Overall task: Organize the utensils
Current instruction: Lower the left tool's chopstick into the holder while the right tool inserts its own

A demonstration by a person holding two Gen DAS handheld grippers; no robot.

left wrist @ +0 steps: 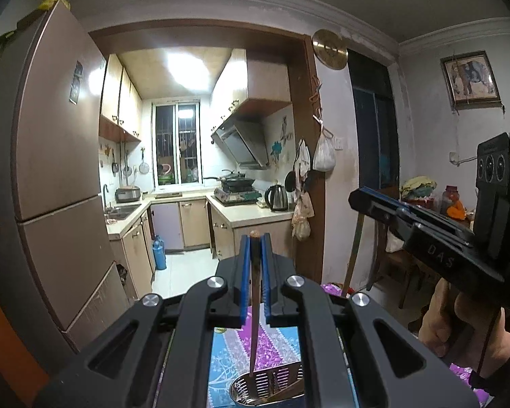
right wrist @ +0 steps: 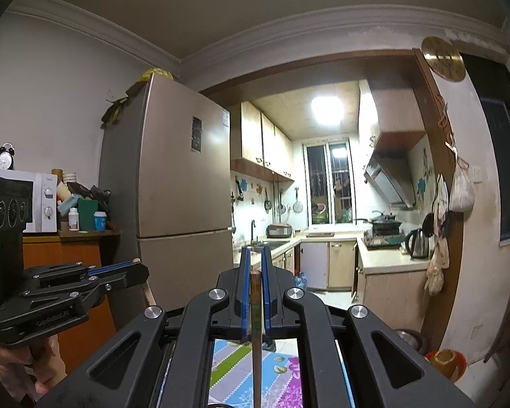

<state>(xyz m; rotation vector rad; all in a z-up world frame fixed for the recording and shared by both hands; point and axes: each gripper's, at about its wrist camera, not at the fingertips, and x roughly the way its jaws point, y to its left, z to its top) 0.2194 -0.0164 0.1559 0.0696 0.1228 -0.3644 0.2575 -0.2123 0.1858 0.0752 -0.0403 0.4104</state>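
Left wrist view: left gripper at frame centre, fingers clamped on a brown chopstick that hangs down toward a perforated metal utensil holder at bottom centre, standing on a floral-patterned bench cover. Right gripper at right edge, held by a hand.

Right wrist view: right gripper at centre, fingers clamped on a second chopstick, upright, running out the bottom edge. Left gripper at left, a chopstick tip showing at its fingers.

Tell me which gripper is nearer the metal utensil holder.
Left. The left gripper, shut on a chopstick, hangs right above the metal utensil holder. The right gripper, holding its own chopstick, shows no holder below it.
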